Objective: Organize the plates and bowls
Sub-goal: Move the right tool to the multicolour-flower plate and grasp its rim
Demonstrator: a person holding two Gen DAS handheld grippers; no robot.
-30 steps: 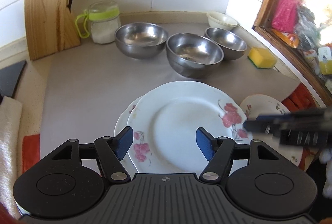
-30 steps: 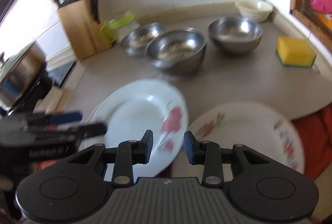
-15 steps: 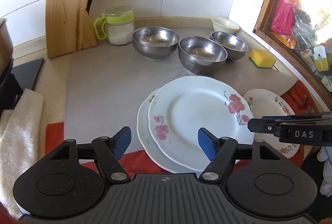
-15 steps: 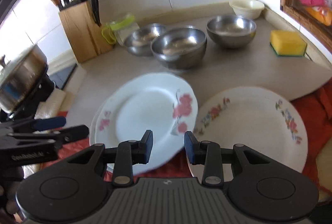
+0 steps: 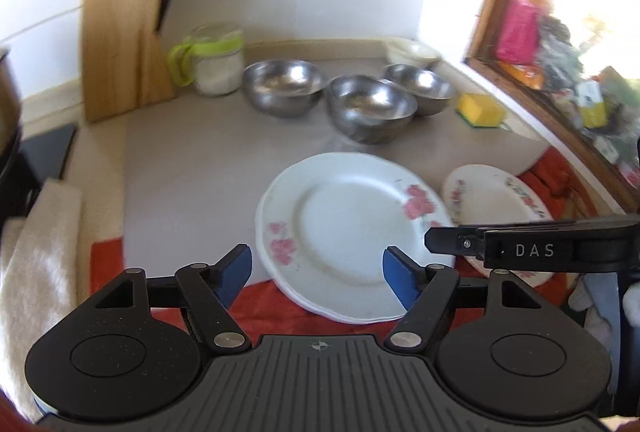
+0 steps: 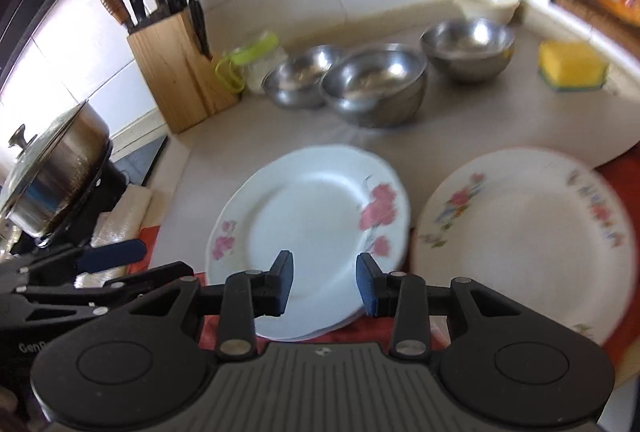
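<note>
Left gripper (image 5: 316, 272): fingers spread wide, holding nothing, above the near rim of the white rose plate (image 5: 352, 232).
Right gripper (image 6: 325, 282): fingers apart with a narrower gap, holding nothing, over the near right rim of the same plate.
Plates: the white rose plate lies on another plate; only a thin rim of the lower one shows at the near edge. The cream flower plate (image 6: 524, 232) lies just beside it on the right.
Edges: both plates reach over the near edge of the grey mat (image 5: 200, 167) onto the red cloth (image 5: 106, 256).
Open room: bare mat to the left of the stack and between plates and bowls.
In the way: three steel bowls (image 5: 370, 107) in a row behind the plates, close together; the yellow sponge (image 5: 480, 109) at the right.
Further back: knife block (image 6: 176, 67), green-lidded jar (image 5: 214, 59), small cream bowl (image 6: 488, 3) in the corner, lidded pot (image 6: 52, 167) at far left.
Contents: too blurred to tell.
</note>
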